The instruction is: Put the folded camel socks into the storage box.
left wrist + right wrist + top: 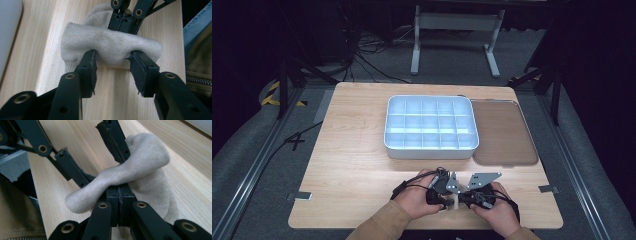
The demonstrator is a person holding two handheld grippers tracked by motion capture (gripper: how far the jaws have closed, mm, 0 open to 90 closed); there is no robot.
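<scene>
Grips a beige sock (pixel 130 167) low over the near edge of the counter (pixel 357 160), with the right gripper (pixel 119 191) and its jaws pressed tight together on a pinched fold of the knit. Brackets a soft bulge of the same sock with the left gripper (pixel 113 56), jaws standing apart at a middling width, one on each side, and no firm squeeze to make out. Faces the right gripper tip to tip across the cloth, the two close together between the left hand (pixel 417 197) and the right hand (pixel 494 210). Farther out on the pale wooden counter, stands a white compartment tray (pixel 430 122) with a flat brown lid (pixel 503 132) just beside it on its right. Beyond the counter, shows grey carpet, black cables (pixel 372 60) and the pale legs of a stand (pixel 452 30) in a dark room. Hides most of the sock in the high view behind hands and grippers; cuts off the forearms in tan sleeves at the bottom edge; leaves the tray's compartments too small to read.
</scene>
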